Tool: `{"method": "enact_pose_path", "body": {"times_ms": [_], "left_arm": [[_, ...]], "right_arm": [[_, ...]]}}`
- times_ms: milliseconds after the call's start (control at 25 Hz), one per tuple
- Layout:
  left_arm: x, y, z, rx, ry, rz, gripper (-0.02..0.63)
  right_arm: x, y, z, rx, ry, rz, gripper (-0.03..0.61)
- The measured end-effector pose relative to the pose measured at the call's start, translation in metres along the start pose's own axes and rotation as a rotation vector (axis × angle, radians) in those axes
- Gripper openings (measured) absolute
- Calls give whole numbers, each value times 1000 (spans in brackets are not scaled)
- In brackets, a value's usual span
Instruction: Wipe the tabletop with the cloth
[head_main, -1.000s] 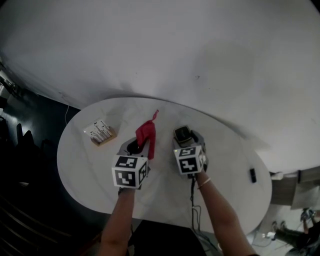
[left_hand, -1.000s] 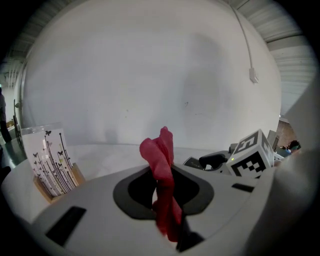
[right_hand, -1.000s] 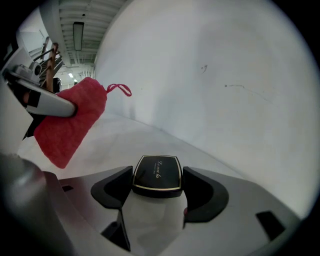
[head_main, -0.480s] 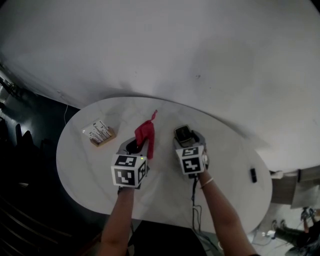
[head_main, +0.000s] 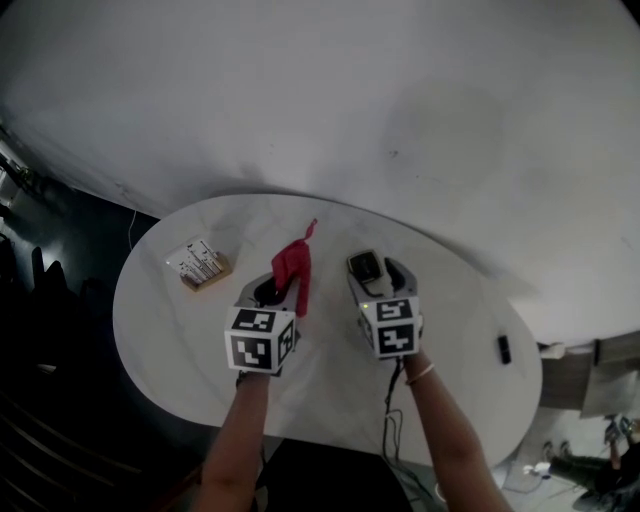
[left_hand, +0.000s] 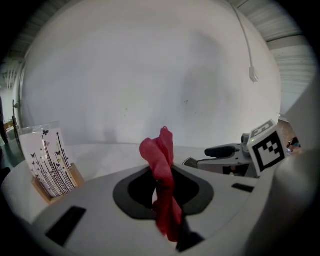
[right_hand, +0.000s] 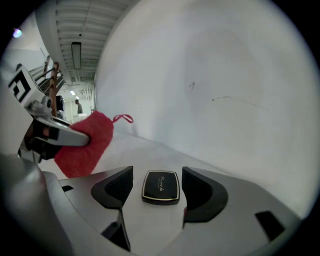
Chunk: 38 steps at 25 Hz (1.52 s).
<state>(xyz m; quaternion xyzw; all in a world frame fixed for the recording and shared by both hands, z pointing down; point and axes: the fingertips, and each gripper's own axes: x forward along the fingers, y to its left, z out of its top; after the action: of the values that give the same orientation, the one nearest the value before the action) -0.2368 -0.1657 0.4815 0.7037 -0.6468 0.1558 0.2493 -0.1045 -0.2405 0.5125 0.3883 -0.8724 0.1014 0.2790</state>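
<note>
A red cloth (head_main: 293, 268) hangs bunched from my left gripper (head_main: 283, 287), which is shut on it just above the white oval table (head_main: 190, 335). In the left gripper view the cloth (left_hand: 160, 157) sticks up from between the closed jaws of the left gripper (left_hand: 166, 202). My right gripper (head_main: 371, 270) is open, its jaws standing on either side of a black compact case (head_main: 365, 265) that lies flat on the table. The right gripper view shows the compact case (right_hand: 161, 187) with a gap on each side, and the cloth (right_hand: 87, 142) off to the left.
A small stand of patterned cards (head_main: 200, 265) sits at the table's left side. A small black object (head_main: 505, 349) lies near the right edge. A cable (head_main: 390, 425) trails off the near edge by my right arm. A white wall rises behind the table.
My right gripper has drawn back a little toward the near right, while the compact case stays where it was. The left gripper and the cloth have barely moved.
</note>
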Motion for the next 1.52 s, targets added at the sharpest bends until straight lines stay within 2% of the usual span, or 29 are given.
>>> {"method": "enact_pose_path", "body": {"times_ms": [240, 520, 840, 1080, 1520], "left_arm": [[-5, -12, 5, 12, -15, -15, 61], [-19, -27, 13, 35, -41, -20, 61], [-39, -42, 17, 81, -75, -18, 61], [-57, -48, 16, 93, -104, -8, 61], [-91, -66, 7, 82, -156, -1, 61]], "right_arm": [[-58, 7, 34, 43, -147, 77, 288], [-119, 14, 55, 107, -268, 87, 153], [-158, 15, 47, 163, -299, 81, 50], [-187, 16, 47, 138, -331, 73, 8], [-222, 17, 35, 95, -391, 26, 3]]}}
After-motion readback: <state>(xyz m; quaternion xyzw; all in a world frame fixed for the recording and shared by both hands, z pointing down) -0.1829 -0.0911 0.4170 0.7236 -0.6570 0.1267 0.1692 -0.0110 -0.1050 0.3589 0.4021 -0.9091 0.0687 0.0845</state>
